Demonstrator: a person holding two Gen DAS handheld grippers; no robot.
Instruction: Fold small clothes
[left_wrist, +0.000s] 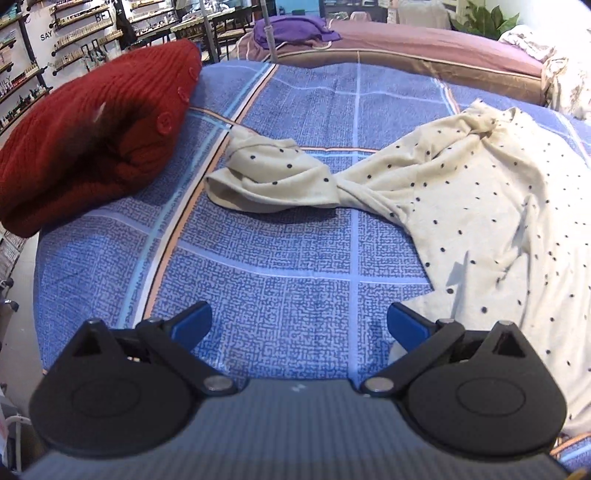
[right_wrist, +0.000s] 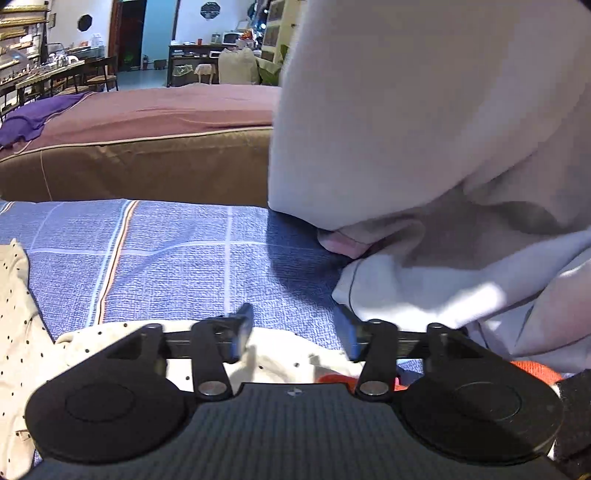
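Nearest in the left wrist view, the left gripper (left_wrist: 299, 325) is hovering over the blue plaid sheet (left_wrist: 280, 258) with its jaws spread wide and nothing between them; only the blue tips of its fingers (left_wrist: 192, 323) are showing, the rest being cut off by the black housing. Just beside its right finger the dotted cream top (left_wrist: 491, 221) is lying crumpled on the sheet, its lower edge running out of frame at the right, and one twisted sleeve (left_wrist: 269, 181) is stretching left toward a red knit garment (left_wrist: 96, 140) that is sitting bunched at the sheet's left edge, a blurred smudge hiding part of its middle. Farther back, a brown-sided bed (left_wrist: 424, 51) is carrying a purple cloth (left_wrist: 295, 29), and shelves on the wall behind are too small to read. In the right wrist view, the right gripper (right_wrist: 295, 334) is standing released as well, jaws apart and empty, its fingers motion-blurred; part of the dotted top (right_wrist: 280, 354) is showing beneath them, and a scrap of something orange-red (right_wrist: 332, 379) is peeking out by the right finger, too hidden to identify. Beyond, a pale grey garment (right_wrist: 424, 129) is filling the right half of the view, blocking whatever is behind it; a pink bit (right_wrist: 340, 243) at its fold is unclear.
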